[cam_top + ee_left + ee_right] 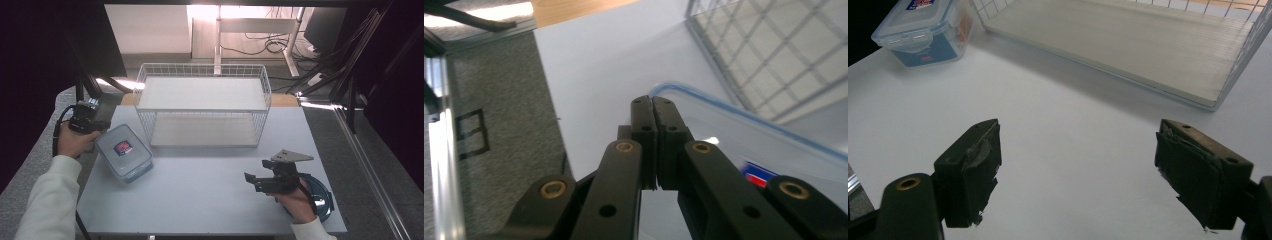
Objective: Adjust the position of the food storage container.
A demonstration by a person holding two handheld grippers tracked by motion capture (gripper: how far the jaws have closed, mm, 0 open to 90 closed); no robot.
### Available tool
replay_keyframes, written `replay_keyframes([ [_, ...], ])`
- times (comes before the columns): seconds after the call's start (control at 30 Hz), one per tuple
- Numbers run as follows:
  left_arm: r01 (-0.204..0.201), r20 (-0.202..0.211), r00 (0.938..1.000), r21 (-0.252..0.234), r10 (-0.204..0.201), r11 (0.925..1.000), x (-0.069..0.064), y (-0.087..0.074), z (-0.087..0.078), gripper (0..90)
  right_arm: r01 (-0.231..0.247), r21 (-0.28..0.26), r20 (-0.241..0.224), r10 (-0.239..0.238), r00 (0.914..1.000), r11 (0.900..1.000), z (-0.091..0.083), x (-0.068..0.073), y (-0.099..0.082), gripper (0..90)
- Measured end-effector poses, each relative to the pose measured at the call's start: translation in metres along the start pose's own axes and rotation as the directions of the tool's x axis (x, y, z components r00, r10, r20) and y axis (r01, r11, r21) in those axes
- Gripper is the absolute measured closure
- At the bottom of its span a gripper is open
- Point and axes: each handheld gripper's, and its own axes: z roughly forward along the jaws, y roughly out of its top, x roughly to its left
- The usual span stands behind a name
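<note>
A clear plastic container (pixel 123 152) with a blue-rimmed clip lid and a red and blue label sits on the left part of the white table (pixel 200 190). My left gripper (pixel 95 125) is at the container's far left corner. In the left gripper view the left gripper (pixel 652 102) has its jaws pressed together with nothing between them, tips just over the container (pixel 744 145) lid's edge. My right gripper (pixel 252 181) hovers over the table's front right, open wide and holding nothing. In the right gripper view the right gripper (pixel 1078 165) faces the container (pixel 923 30) far off.
A white wire rack (pixel 202 107) with two white shelves stands at the back middle of the table; its lower shelf (pixel 1128 50) is bare. A blue round object (pixel 324 197) lies under the right hand near the front right corner. Grey carpet (pixel 499 130) lies past the table's left edge.
</note>
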Motion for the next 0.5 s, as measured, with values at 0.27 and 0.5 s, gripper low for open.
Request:
replay_keyframes([
  [0.27,0.011,-0.04,0.9991,0.062,-0.009,0.998,0.02,0.001,0.026,90.0,-0.003,0.016,0.001,0.003,1.0,0.9999,0.006,-0.002,-0.003,18.6],
  [0.5,-0.037,-0.065,0.9969,0.12,0.045,0.9921,0.025,-0.001,0.042,90.0,-0.001,0.021,0.009,0.001,1.0,0.9998,0.009,-0.003,-0.004,18.6],
])
